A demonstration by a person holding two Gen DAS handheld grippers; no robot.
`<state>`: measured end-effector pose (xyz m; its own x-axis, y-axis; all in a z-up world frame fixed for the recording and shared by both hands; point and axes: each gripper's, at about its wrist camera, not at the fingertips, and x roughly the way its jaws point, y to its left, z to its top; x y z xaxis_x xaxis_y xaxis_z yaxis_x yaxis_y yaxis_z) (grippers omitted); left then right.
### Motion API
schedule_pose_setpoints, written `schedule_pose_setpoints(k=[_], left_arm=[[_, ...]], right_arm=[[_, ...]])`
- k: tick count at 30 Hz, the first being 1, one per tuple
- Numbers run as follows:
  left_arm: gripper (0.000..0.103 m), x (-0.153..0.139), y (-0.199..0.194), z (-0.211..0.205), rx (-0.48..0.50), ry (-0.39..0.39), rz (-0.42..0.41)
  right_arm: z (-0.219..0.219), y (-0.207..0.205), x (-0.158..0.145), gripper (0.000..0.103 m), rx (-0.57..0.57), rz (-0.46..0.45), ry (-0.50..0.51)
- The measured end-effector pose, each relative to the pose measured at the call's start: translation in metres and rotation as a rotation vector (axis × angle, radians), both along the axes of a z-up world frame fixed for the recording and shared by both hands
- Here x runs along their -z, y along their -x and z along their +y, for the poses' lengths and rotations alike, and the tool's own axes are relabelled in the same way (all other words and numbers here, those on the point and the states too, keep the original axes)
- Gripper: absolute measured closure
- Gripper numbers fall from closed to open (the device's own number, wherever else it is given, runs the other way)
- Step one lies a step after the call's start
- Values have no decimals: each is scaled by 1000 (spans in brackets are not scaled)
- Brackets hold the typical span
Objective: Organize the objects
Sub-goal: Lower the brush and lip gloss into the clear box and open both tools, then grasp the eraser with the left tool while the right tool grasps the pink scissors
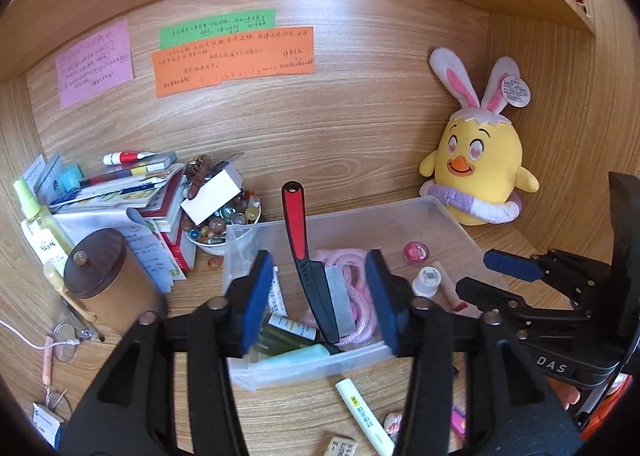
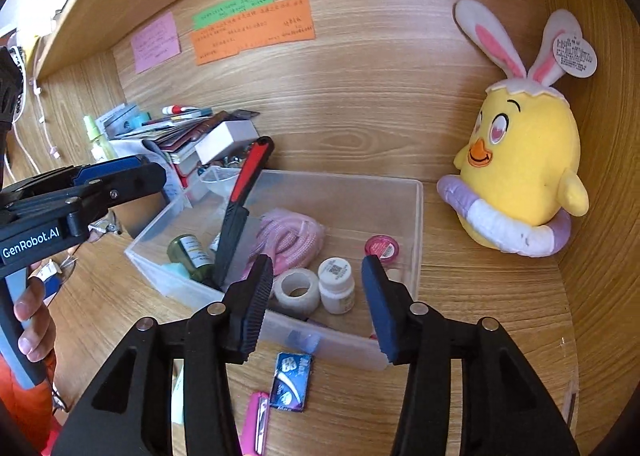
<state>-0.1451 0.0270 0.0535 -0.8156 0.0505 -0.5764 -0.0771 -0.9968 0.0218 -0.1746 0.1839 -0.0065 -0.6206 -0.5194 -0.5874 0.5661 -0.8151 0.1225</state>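
- Leftmost, a cluttered pile: books (image 1: 160,200), a bowl of marbles (image 1: 224,224) and a brown lidded jar (image 1: 102,268). None of it sorted yet.
- Centre, the clear plastic bin (image 1: 452,212) sits on the desk (image 1: 304,408). A red-and-black knife (image 1: 306,260) leans in it, handle up and sticking above the rim, tip down among a green bottle (image 2: 190,256) and a pink rope coil (image 2: 286,238).
- My left gripper (image 1: 320,296) hangs over the bin's near wall, jaws released and wide, nothing between them; the knife stands in the gap untouched.
- Right half of the bin holds a tape roll (image 2: 296,290), a white pill bottle (image 2: 337,284) and a pink tin (image 2: 382,246).
- My right gripper (image 2: 318,304) hovers at the near rim, jaws spread, empty.
- Loose on the desk before the bin: a blue packet (image 2: 291,380), a pink clipper (image 2: 256,424), a cream tube (image 1: 362,412).
- Far right, a yellow chick plush (image 2: 524,176) against the wall.
- Judgement: mid-task, between placements. Next I'd drop the right gripper onto the blue packet, pinch it flat-edge on, lift it over the rim.
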Motion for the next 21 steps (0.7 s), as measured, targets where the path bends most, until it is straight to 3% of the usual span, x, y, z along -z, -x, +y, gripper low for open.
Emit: schedule_pose_setpoints(k=[4,9,21], left_arm=[[21,4,-16,-3,-17,18,5],[7,15,-36,-5,-11,34,-19],[4,72,-64,-18,24,40,-199]], right_arm=[[-1,-16,-1,43,-17,26,-21],[1,-37,6,32,-38,23,-43],[12,-74,51,29,-53,-80,-112]])
